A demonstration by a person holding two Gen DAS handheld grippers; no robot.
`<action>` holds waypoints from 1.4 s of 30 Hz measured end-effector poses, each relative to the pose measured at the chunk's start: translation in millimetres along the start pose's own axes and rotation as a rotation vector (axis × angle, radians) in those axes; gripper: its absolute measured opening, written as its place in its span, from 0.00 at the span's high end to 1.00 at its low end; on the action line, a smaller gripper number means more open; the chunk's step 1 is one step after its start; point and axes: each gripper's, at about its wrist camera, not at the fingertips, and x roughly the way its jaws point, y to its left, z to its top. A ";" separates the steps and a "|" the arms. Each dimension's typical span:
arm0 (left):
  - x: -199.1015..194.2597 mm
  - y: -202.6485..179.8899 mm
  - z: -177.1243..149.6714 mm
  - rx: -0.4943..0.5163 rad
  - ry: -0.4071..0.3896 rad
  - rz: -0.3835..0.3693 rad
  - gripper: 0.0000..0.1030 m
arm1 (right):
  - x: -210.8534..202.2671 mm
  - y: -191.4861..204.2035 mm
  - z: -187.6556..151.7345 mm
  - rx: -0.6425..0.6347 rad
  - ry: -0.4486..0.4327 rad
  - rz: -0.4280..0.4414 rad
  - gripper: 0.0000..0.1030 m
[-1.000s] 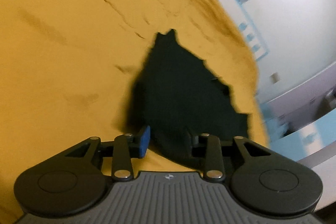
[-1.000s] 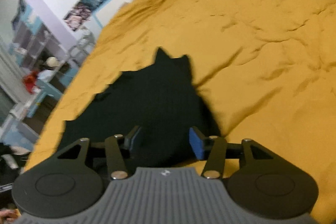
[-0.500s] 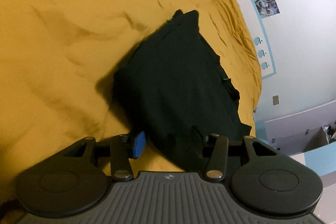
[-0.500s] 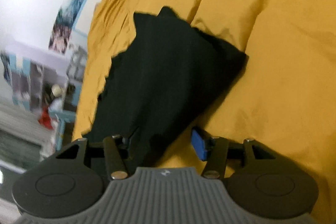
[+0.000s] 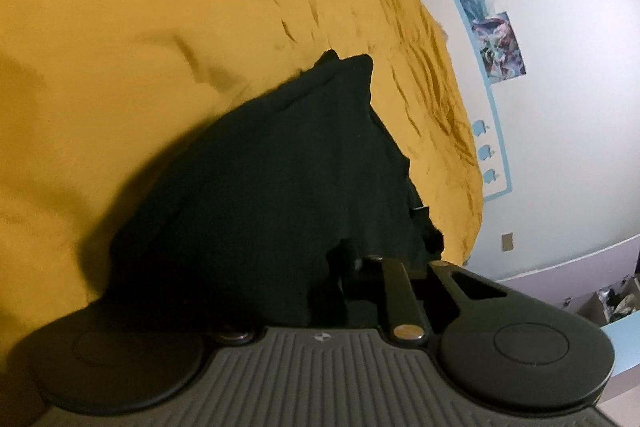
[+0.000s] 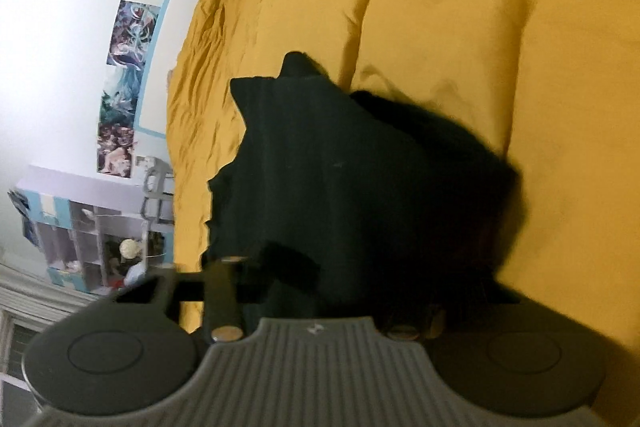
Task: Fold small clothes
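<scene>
A small black garment (image 5: 280, 179) lies on the mustard-yellow bedspread (image 5: 140, 27). Its near edge is lifted and drapes over both grippers. My left gripper (image 5: 320, 291) is shut on the garment's near edge; the cloth hides its left finger. In the right wrist view the same garment (image 6: 360, 179) fills the middle, on the bedspread (image 6: 500, 27). My right gripper (image 6: 320, 291) is shut on the garment's near edge; the cloth covers its right finger. The garment's far corners rest on the bed.
A white wall with posters (image 5: 484, 27) and a blue stripe runs along the bed's far side. A shelf unit with clutter (image 6: 92, 239) stands beyond the bed's edge. The bedspread is wrinkled around the garment.
Both grippers went from open around the garment's near edge to shut on it. The edge has come up off the bed and both views have tilted.
</scene>
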 end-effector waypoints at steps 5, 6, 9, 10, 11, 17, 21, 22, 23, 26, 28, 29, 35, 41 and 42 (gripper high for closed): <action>-8.6 -14.9 3.7 0.026 0.004 -0.046 0.86 | -9.7 15.2 -1.3 -0.031 -0.027 0.032 0.90; -12.6 -20.7 5.9 0.033 0.006 -0.069 0.88 | -15.1 21.1 -0.1 -0.029 -0.029 0.049 0.90; -27.1 -39.8 7.7 0.075 0.005 -0.115 0.89 | -32.2 39.3 2.7 -0.042 -0.028 0.083 0.92; -31.1 -43.9 7.5 0.078 0.012 -0.129 0.89 | -41.3 47.4 2.8 -0.056 -0.037 0.087 0.92; -36.0 -46.4 6.7 0.070 0.022 -0.143 0.89 | -51.5 54.2 2.7 -0.067 -0.045 0.091 0.92; -82.5 -34.3 -27.0 0.054 0.123 -0.195 0.90 | -139.9 52.4 -13.2 -0.108 -0.078 0.079 0.92; -105.4 -8.9 -58.5 0.048 0.215 -0.160 0.90 | -185.7 15.9 -33.7 -0.099 -0.076 -0.006 0.92; -107.4 -1.4 -63.7 0.049 0.230 -0.130 0.91 | -189.8 3.8 -36.7 -0.082 -0.072 -0.029 0.92; -108.6 3.0 -65.2 0.061 0.240 -0.097 0.93 | -190.6 -11.1 -39.4 -0.044 -0.059 -0.046 0.91; -131.4 8.6 -58.2 0.119 0.236 -0.053 0.93 | -199.3 -38.9 -42.9 0.013 -0.043 -0.101 0.81; -156.5 6.0 -48.8 0.167 0.202 0.013 0.87 | -218.0 -35.6 -46.5 -0.068 -0.085 -0.131 0.78; -170.0 5.5 -42.9 0.190 0.179 0.052 0.84 | -229.5 -29.8 -47.6 -0.126 -0.119 -0.163 0.70; -214.9 -36.4 -25.2 0.363 0.046 0.128 0.80 | -270.4 24.9 -48.5 -0.457 -0.289 -0.199 0.64; -149.9 -105.0 -31.6 0.505 0.105 -0.054 0.76 | -216.9 93.8 -40.8 -0.673 -0.222 -0.036 0.54; -133.3 -112.3 -34.2 0.525 0.123 -0.063 0.76 | -200.7 101.2 -39.4 -0.708 -0.195 -0.017 0.53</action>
